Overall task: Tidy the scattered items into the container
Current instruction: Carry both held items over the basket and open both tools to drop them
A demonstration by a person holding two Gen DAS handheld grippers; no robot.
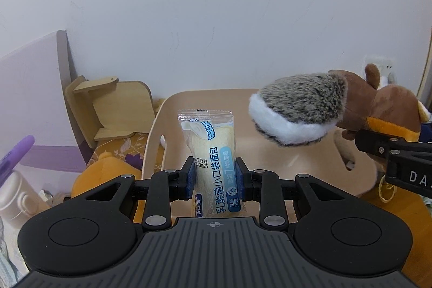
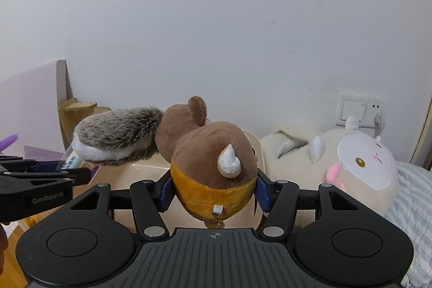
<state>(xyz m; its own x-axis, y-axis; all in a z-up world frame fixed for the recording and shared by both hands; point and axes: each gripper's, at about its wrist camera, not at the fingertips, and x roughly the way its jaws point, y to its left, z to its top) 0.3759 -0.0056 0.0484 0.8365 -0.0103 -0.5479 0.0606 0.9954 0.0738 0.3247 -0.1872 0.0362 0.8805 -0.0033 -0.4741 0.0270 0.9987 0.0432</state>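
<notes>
Left gripper (image 1: 215,174): tilted downward, blue pads clamped on something narrow | Right gripper (image 2: 215,188): tilted downward, pads pressed wider apart on a bulkier thing, just beside the left gripper

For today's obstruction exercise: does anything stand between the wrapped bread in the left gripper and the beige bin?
Nothing visible blocks it. The bread packet hangs over the open beige bin; the squirrel plush's tail hovers off to the right.

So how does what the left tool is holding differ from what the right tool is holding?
The left tool pinches a slim, upright bread packet in clear printed wrapping. The right tool clamps a bulky brown plush squirrel with a furry grey tail, lying sideways. Both are held above the beige container.
</notes>
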